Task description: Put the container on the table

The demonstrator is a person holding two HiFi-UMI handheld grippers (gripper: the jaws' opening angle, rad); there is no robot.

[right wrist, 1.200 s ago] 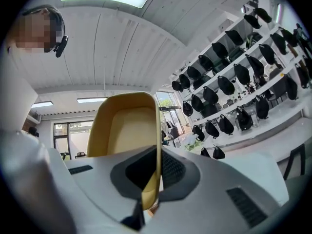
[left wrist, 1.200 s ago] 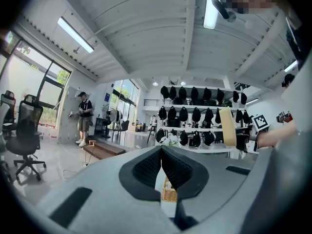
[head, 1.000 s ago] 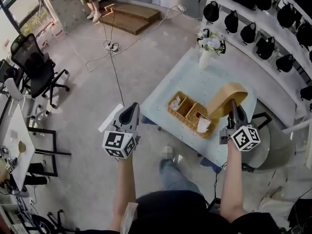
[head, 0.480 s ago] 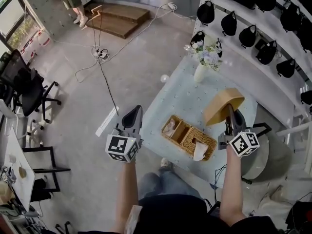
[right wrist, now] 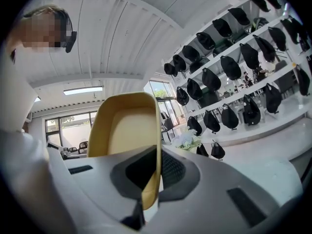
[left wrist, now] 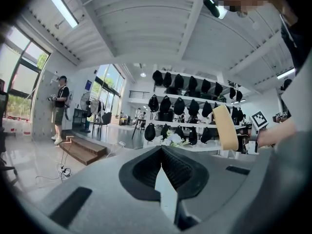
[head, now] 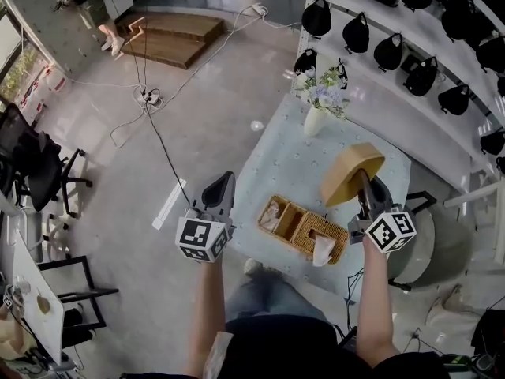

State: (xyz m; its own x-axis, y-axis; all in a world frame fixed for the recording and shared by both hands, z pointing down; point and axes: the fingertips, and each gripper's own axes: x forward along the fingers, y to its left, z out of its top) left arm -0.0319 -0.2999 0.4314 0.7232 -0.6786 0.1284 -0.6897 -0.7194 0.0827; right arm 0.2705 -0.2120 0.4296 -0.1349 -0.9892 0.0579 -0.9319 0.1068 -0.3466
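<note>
The container [head: 347, 170] is a tan, bowl-like tub with a rounded end, held tilted on edge above the right part of the light blue table [head: 292, 160]. My right gripper [head: 360, 176] is shut on its rim; in the right gripper view the container [right wrist: 124, 126] stands up between the jaws of the right gripper [right wrist: 155, 155]. My left gripper [head: 226, 178] is shut and holds nothing. It hovers just off the table's left edge. In the left gripper view the left gripper [left wrist: 161, 149] points at the shelves, with the container [left wrist: 225, 128] at the right.
A wicker basket [head: 304, 229] with compartments and white tissue sits at the table's near edge. A vase of flowers [head: 319, 105] stands at the far corner. Shelves of black caps [head: 394, 46] run behind the table. A round grey stool [head: 418, 247] is at the right. Cables [head: 158, 133] cross the floor.
Both grippers have come closer to the table. The left one now hovers by its left edge. The container stays in the right gripper, above the table's right part.
</note>
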